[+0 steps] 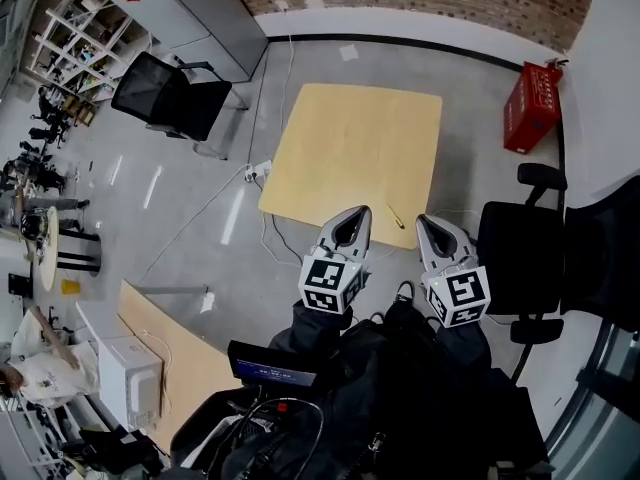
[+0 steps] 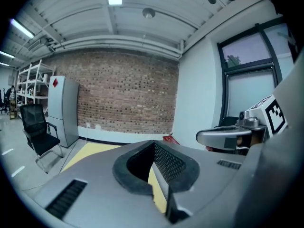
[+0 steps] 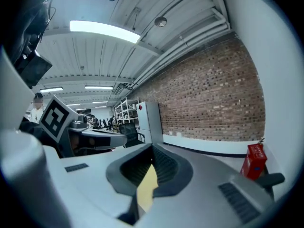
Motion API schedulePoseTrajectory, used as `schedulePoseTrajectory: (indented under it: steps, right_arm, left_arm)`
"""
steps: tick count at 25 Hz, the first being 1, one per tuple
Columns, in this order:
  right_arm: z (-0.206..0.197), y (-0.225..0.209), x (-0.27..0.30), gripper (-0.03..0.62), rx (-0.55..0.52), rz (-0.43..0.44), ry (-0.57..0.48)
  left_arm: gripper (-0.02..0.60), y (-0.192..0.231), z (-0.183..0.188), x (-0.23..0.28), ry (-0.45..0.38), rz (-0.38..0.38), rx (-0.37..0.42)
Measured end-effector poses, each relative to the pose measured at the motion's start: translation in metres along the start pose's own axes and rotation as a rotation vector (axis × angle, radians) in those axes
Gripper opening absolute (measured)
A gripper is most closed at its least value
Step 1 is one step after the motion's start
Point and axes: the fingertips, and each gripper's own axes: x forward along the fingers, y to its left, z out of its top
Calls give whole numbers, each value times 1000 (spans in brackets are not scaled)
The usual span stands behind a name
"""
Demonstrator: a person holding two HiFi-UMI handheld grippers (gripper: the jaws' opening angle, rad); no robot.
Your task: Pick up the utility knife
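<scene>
Though tiny (by the table (image 1: 340, 138) edge), utility knife (image 1: 395, 215) thin, yellowish.

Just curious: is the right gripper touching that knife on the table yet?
Apart. Head view shows a clear gap between the right gripper and the utility knife.

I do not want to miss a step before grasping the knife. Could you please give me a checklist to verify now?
1. Knife located: ok, a thin item, likely the knife, lies by the near edge of the table.
2. Left gripper jaws open: not ok, shut.
3. Right gripper jaws open: not ok, shut.
4. Jaws empty: ok, both.
5. Blade retracted: cannot tell, too small.
</scene>
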Motion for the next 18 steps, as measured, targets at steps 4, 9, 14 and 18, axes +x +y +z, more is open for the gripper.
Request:
schedulePoseTrajectory:
  steps: [4, 9, 14, 18]
  right_arm:
    - [-11, -12, 12, 4, 17, 20, 27]
    - [-19, -6, 32, 5, 12, 57, 54]
    - [-28, 7, 56, 3, -12, 61, 103]
    - [-47, 5, 71, 3, 5, 43, 148]
  left_arm:
    - [0, 5, -14, 12, 34, 21, -19]
    - [0, 23, -27, 12, 57, 48, -38]
    - [0, 51, -36, 14, 70, 51, -71]
    - [0, 67, -57, 25, 109, 38, -105]
